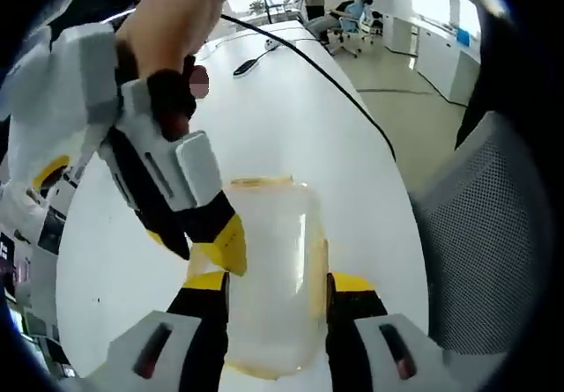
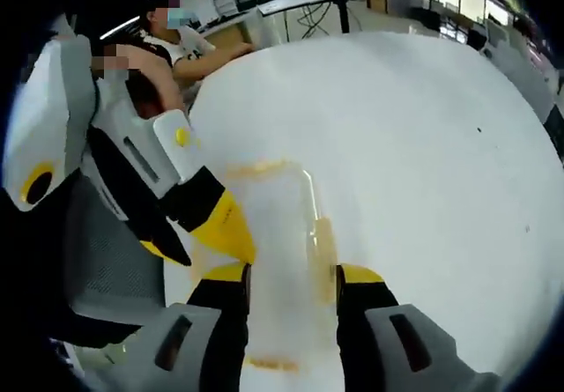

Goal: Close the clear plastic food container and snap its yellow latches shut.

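Honestly, looks like a light, thin-walled clear container (image 1: 269, 233), stiff enough at the rim but probably flexy in the side walls, so best not to crush the middle. Likely slick too, being smooth plastic on a glossy white surface (image 1: 291, 110), so expect sliding if pushed from one side only. Safest to brace at the rim and press on the yellow latches (image 1: 319, 269) themselves, near their hinges, rather than on the lid's centre. Sits flat on the surface, lengthwise between the jaws of the left gripper (image 1: 279, 282), one jaw close along each long wall, with a latch at the far end and another beside the right-hand jaw. Same story from the right gripper view: lies straight ahead of the right gripper (image 2: 293, 275), jaws spread on both sides of it, and meets the yellow tip of the other gripper coming in from the left, right at the container's side. Can't tell whether either gripper is actually squeezing the walls or just straddling them, too blurry at the contact. Can't tell whether the latches are snapped down yet either.
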